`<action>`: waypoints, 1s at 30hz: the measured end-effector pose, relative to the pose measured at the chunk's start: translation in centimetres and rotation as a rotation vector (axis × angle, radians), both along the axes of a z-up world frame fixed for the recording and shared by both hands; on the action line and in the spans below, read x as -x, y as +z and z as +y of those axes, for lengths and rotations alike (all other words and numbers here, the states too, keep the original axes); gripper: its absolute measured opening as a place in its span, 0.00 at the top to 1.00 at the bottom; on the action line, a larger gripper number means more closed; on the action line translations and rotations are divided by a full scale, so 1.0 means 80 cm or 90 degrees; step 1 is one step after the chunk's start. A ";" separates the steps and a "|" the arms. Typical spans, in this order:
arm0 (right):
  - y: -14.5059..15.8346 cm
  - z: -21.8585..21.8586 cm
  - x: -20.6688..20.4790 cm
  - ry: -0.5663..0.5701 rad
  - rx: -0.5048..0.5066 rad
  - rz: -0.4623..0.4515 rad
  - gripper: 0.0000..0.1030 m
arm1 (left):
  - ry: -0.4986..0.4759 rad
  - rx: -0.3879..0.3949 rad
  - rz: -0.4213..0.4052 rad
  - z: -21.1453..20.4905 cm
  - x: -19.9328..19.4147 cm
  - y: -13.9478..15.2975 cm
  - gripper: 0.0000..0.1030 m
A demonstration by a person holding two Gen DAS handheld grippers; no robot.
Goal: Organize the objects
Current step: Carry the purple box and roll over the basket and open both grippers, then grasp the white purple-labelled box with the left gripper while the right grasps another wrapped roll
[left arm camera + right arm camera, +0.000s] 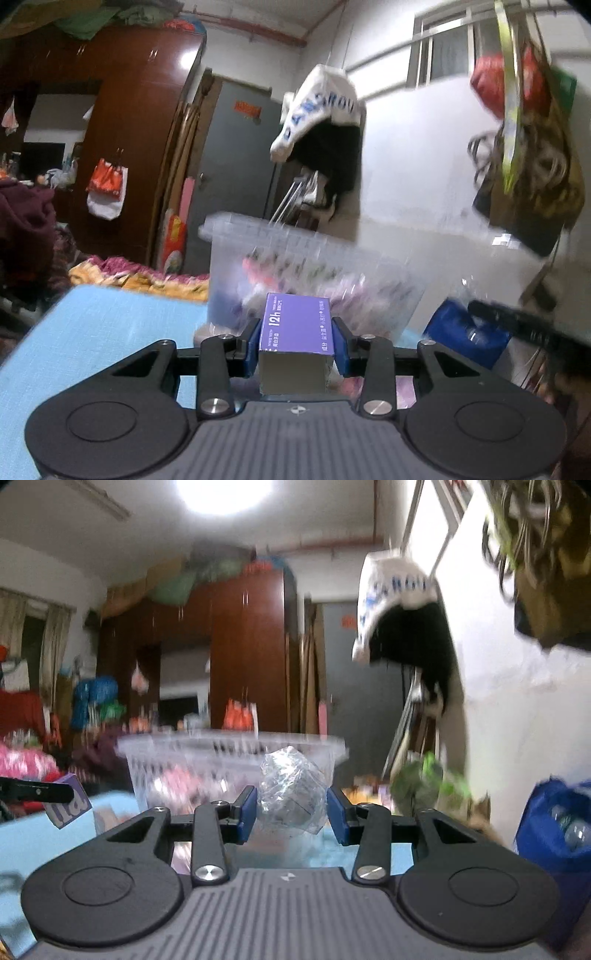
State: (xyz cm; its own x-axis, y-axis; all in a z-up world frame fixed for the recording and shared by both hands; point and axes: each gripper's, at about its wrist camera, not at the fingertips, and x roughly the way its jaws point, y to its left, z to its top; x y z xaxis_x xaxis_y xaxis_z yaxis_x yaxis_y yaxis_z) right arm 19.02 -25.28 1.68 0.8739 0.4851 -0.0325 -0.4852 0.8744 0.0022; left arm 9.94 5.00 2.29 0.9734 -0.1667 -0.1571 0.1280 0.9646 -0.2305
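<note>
Left gripper (297, 341) is clamped on a purple box (297, 325), both blue pads tight against its sides, held up right in front of the clear plastic bin (236, 258). Right gripper (290, 808) pinches a crinkly clear-wrapped item (291, 790), bin just behind it.

One purple box (295, 321), one clear packet (291, 790), one clear basket (314, 280); beside basket, one blue bag (465, 332).
</note>
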 end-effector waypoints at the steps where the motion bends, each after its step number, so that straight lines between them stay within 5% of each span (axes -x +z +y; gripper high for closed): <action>1: 0.008 0.003 0.005 0.005 -0.007 -0.017 0.56 | 0.011 0.002 -0.019 0.002 0.000 0.013 0.59; 5: 0.055 0.051 -0.011 0.046 0.034 -0.033 0.56 | 0.019 0.003 -0.046 -0.001 -0.034 0.083 0.58; 10: 0.086 0.127 -0.071 0.029 0.117 0.023 0.56 | 0.039 0.002 0.012 -0.013 -0.120 0.127 0.58; 13: 0.085 0.144 -0.087 0.025 0.123 0.027 0.53 | 0.076 -0.007 0.035 -0.017 -0.154 0.121 0.43; 14: 0.084 0.148 -0.088 0.021 0.136 0.031 0.43 | 0.091 -0.007 0.052 -0.016 -0.161 0.118 0.20; 15: 0.083 0.150 -0.087 0.014 0.149 0.038 0.34 | 0.103 -0.004 0.063 -0.014 -0.162 0.114 0.14; 17: 0.077 0.141 -0.063 -0.007 0.157 0.000 0.04 | 0.102 0.000 0.043 -0.008 -0.143 0.109 0.14; 18: 0.073 0.131 -0.047 -0.010 0.143 -0.023 0.00 | 0.100 -0.002 0.024 -0.006 -0.128 0.107 0.14; 23: 0.023 0.082 0.027 0.111 0.077 0.042 0.00 | 0.069 -0.049 0.029 0.002 -0.053 0.072 0.00; 26: -0.026 0.082 0.067 0.142 0.105 0.068 0.00 | 0.079 -0.124 0.084 -0.004 -0.038 0.037 0.00; 30: -0.063 0.099 0.080 0.188 0.159 0.104 0.12 | 0.084 -0.138 0.122 -0.001 -0.035 0.013 0.00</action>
